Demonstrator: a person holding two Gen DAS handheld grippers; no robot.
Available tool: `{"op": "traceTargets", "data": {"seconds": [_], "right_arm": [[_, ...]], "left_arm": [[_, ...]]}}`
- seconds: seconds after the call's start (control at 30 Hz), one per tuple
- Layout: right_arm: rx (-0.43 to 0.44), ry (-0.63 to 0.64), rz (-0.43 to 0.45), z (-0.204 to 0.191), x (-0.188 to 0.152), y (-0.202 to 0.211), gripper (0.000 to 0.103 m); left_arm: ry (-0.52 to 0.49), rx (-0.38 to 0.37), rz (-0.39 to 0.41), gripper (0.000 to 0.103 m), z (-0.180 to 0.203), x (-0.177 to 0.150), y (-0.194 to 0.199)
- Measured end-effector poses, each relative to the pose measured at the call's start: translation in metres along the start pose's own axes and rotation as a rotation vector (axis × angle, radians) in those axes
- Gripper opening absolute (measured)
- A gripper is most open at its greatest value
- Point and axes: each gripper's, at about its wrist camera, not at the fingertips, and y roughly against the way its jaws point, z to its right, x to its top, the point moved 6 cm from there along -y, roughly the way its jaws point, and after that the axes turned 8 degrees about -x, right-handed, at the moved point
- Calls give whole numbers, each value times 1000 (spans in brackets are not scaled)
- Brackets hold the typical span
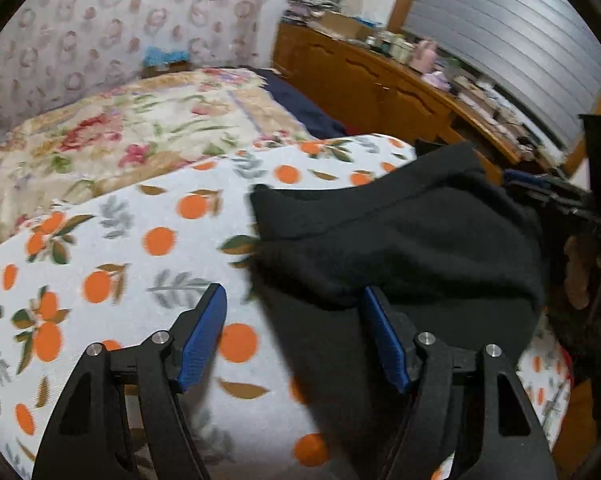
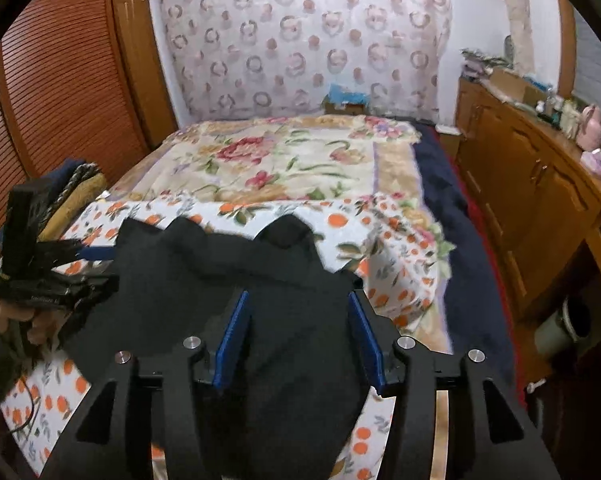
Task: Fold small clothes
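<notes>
- Spread over the bed we see a white blanket (image 1: pixel 148 264) printed with oranges and leaves, with a floral quilt (image 2: pixel 292 156) farther back.
- On that blanket lies our black garment (image 2: pixel 236 280), soft and fleecy, bunched into folds with two raised peaks.
- Our left gripper (image 1: pixel 294 338) stands open at its edge, gripping nothing.
- Our right gripper (image 2: pixel 298 340) is parted over the cloth; blur hides contact, but the pads seem clear.
</notes>
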Motion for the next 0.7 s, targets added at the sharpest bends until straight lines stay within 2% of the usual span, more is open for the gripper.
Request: {"op": "traceTargets", "data": {"seconds": [0.03, 0.1, 0.17, 0.2, 0.3, 0.37, 0.43, 0.53, 0.7], "right_arm": [[10, -5, 2, 1, 0, 3, 53], [-4, 0, 6, 2, 1, 7, 53], [-7, 4, 8, 3, 3, 7, 53], [-5, 2, 4, 4, 3, 6, 53], [-11, 1, 3, 4, 4, 5, 54], [-16, 1, -7, 3, 4, 1, 58], [-16, 1, -47, -1, 0, -8, 58], [-59, 2, -79, 0, -2, -22, 61], [-25, -39, -108, 1, -3, -35, 65]], "left_arm": [[5, -30, -8, 48, 3, 0, -2], [18, -54, -18, 27, 6, 1, -4], [18, -74, -12, 17, 10, 2, -2], [16, -83, -7, 16, 11, 3, 1], [15, -110, 89, 14, 15, 12, 30], [15, -133, 107, 13, 16, 17, 44], [-3, -113, 96, 13, 16, 16, 46], [-9, -79, 66, 13, 12, 10, 36], [12, -70, 51, 13, 2, 3, 27]]}}
